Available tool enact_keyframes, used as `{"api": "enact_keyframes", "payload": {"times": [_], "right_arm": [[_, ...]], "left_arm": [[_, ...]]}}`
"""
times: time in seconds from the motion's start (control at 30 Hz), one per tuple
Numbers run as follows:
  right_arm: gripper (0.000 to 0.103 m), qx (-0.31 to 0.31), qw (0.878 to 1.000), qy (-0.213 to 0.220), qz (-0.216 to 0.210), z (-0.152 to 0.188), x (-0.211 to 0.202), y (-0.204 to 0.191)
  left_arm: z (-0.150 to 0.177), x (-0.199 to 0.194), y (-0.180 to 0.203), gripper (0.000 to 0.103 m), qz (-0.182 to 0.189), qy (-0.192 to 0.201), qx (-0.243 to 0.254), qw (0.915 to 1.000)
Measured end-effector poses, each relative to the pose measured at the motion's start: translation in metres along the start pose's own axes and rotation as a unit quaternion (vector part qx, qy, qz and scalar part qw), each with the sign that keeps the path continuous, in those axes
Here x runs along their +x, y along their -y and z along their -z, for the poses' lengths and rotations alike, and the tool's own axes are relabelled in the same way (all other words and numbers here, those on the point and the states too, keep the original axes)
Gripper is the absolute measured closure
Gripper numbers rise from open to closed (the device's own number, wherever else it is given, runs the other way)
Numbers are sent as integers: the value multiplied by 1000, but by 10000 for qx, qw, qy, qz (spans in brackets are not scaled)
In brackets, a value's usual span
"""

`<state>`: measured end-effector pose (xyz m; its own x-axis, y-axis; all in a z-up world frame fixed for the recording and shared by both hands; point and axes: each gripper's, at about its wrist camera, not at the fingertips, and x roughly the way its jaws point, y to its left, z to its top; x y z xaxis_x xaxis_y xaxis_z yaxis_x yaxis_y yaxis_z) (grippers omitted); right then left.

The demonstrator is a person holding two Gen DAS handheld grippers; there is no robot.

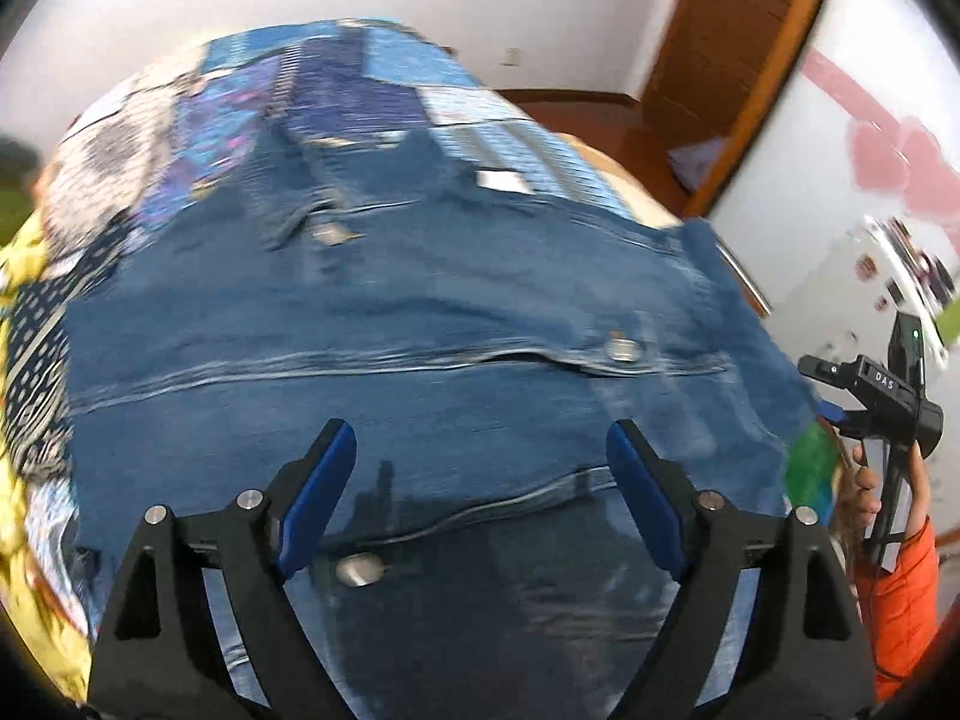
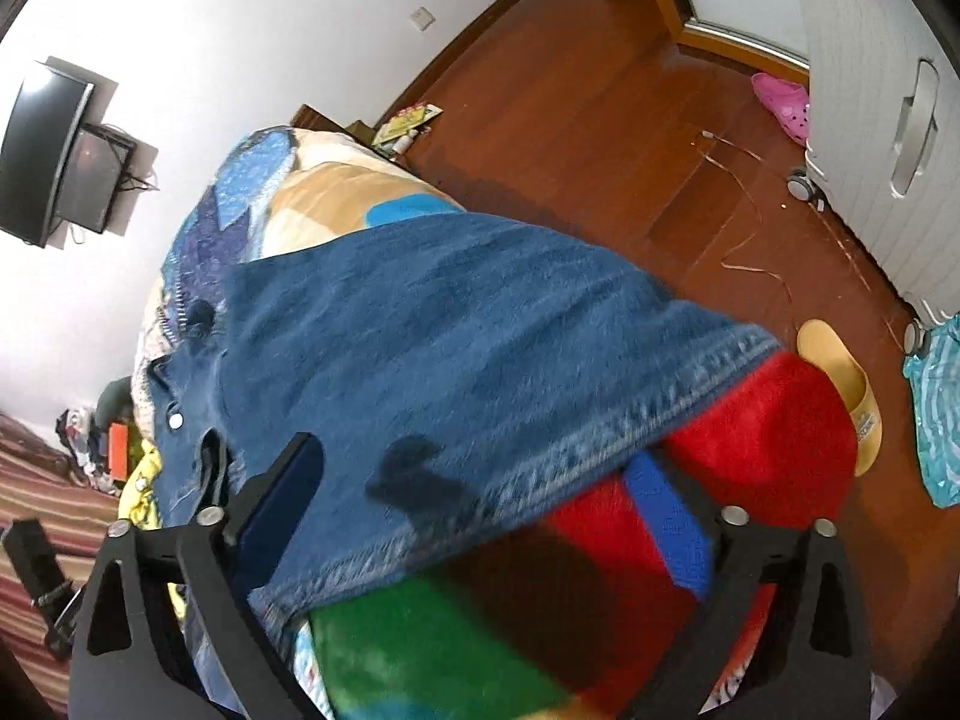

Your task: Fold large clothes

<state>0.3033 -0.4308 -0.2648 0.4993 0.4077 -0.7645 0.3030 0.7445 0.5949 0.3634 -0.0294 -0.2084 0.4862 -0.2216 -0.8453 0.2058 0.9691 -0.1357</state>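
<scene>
A blue denim jacket (image 1: pixel 384 324) with metal buttons lies spread over the patterned bed cover. My left gripper (image 1: pixel 480 456) is open just above its near part, one blue pad on each side, holding nothing. In the right wrist view the jacket (image 2: pixel 456 324) drapes over the bed's corner, its stitched hem running diagonally. My right gripper (image 2: pixel 486 492) is open above the hem, empty. The right gripper also shows in the left wrist view (image 1: pixel 870 396), held by a hand at the jacket's right edge.
A multicoloured blanket (image 2: pixel 600 588) in red, green and blue covers the bed corner under the hem. The wooden floor (image 2: pixel 600 138) holds a pink shoe (image 2: pixel 783 99) and a yellow slipper (image 2: pixel 846 390). A white cabinet (image 2: pixel 888 120) stands at right. A door (image 1: pixel 720 30) is beyond the bed.
</scene>
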Motion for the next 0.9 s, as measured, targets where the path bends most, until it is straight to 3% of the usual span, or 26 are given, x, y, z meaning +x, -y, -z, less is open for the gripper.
{"api": "enact_keyframes", "payload": {"times": [0.07, 0.17, 0.27, 0.33, 0.4, 0.6, 0.9], "right_arm": [[17, -54, 9999, 38, 146, -4, 5, 0], [37, -99, 9984, 183, 517, -9, 10, -3], [63, -52, 9966, 378, 736, -12, 8, -1], [79, 116, 9961, 460, 742, -14, 4, 2], [86, 271, 9963, 517, 635, -14, -3, 4], [93, 134, 9956, 811, 448, -18, -30, -18], [94, -911, 9850, 1449, -218, -21, -79, -127]], "left_arm": [[5, -3, -18, 17, -109, 5, -203, 9997], [13, -4, -42, 16, -280, -14, -454, 9986], [22, -9, -58, 17, -485, -18, -586, 9971], [28, -11, -66, 16, -595, -5, -629, 9962], [34, -13, -75, 16, -684, -10, -668, 9954], [43, -19, -100, 16, -774, 5, -858, 9933], [51, -40, -122, 16, -812, 279, -934, 9919]]}}
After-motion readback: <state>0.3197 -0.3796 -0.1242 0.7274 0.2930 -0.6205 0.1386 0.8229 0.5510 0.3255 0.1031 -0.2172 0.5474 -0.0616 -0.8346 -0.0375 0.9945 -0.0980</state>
